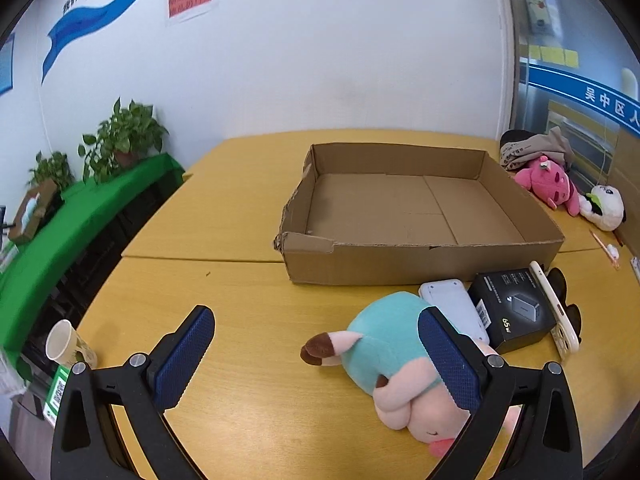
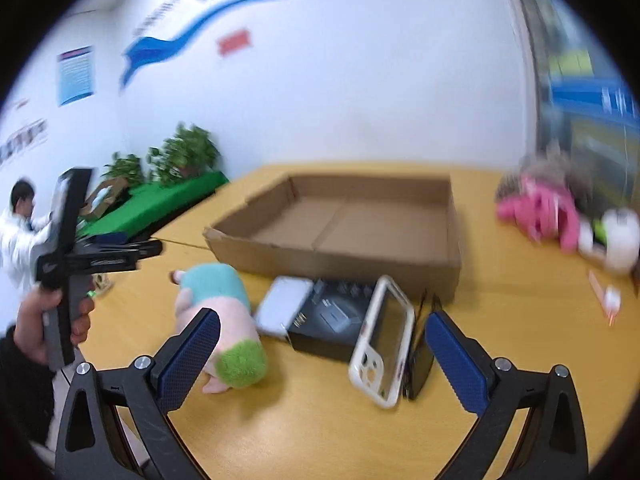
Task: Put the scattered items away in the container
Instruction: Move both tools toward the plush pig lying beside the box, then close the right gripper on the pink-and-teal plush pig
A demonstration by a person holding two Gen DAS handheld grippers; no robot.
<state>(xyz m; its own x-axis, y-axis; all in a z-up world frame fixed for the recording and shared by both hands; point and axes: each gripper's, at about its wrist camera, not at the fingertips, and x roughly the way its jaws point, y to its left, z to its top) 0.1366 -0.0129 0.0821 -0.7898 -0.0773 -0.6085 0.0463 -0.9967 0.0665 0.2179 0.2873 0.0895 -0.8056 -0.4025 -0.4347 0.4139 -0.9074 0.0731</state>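
Partly hidden plush pig (image 1: pixel 384 344), right view blurred

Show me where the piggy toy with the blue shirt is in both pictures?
Left wrist view: the pig plush lies low and right of centre, partly behind the left gripper's right finger.
Right wrist view: it lies low and left of centre, behind the right gripper's left finger.
Shared landmark: the cardboard box just beyond it.

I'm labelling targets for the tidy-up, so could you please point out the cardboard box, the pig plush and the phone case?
cardboard box (image 1: pixel 400 268): left wrist view, near outer wall.
pig plush (image 1: pixel 380 336): left wrist view, teal body.
phone case (image 2: pixel 362 364): right wrist view, camera-cutout end.
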